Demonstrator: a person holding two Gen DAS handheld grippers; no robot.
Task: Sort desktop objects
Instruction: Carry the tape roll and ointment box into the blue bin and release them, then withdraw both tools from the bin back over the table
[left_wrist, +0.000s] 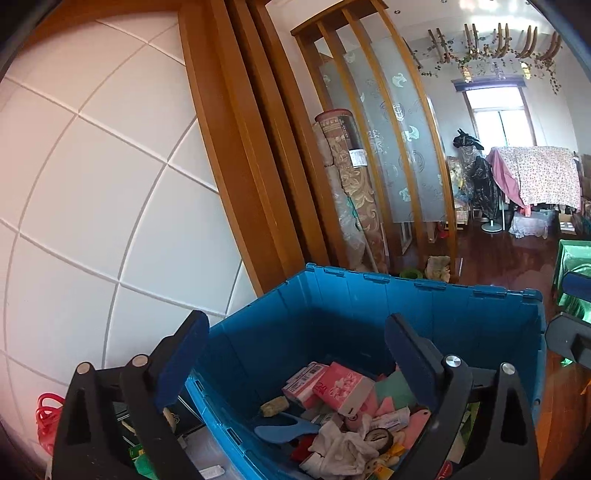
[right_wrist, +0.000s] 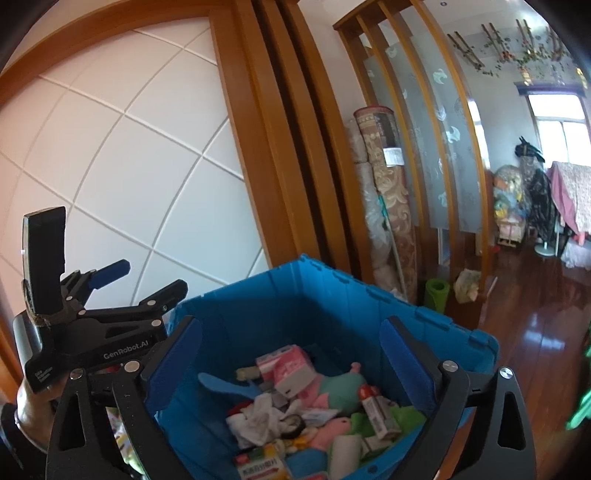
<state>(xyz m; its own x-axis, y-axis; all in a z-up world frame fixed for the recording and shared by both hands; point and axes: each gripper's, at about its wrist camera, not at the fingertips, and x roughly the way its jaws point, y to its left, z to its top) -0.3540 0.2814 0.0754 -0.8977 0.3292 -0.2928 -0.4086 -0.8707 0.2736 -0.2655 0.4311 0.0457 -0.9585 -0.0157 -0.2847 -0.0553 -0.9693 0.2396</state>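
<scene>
A blue plastic crate stands below both grippers, holding several mixed items: a pink tissue pack, a blue brush, white cloth, a green and pink plush toy, small boxes. My left gripper is open and empty, above the crate's left part. It also shows from the side in the right wrist view. My right gripper is open and empty, above the crate's middle.
A white panelled wall with wooden frame stands behind the crate. Rolled carpets lean on a glass partition. A red bag sits lower left. A dark wood floor lies to the right.
</scene>
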